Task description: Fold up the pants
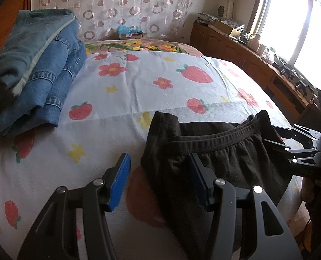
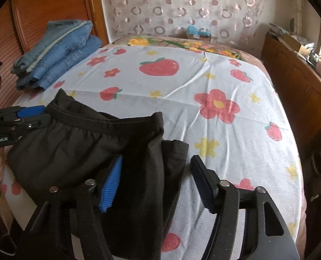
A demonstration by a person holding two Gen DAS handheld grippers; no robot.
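Black pants (image 1: 214, 164) with an elastic waistband lie bunched at the near edge of the bed; they also show in the right wrist view (image 2: 84, 149). My left gripper (image 1: 158, 173) is open, its jaws wide, straddling the pants' left corner, with the right finger (image 1: 198, 179) over the cloth. My right gripper (image 2: 156, 177) is open too, straddling the pants' right corner, its left finger (image 2: 111, 186) partly hidden behind cloth. The right gripper also shows in the left wrist view (image 1: 275, 134), at the waistband's right end. The left gripper also shows at the left of the right wrist view (image 2: 36, 114).
The bed has a white sheet (image 1: 138, 86) printed with strawberries and flowers. A stack of folded blue jeans (image 1: 36, 75) sits at the far left (image 2: 58, 49). A wooden headboard (image 2: 41, 10), a cluttered wooden sideboard (image 1: 258, 65) under the window and a small box (image 1: 130, 33) at the bed's far end.
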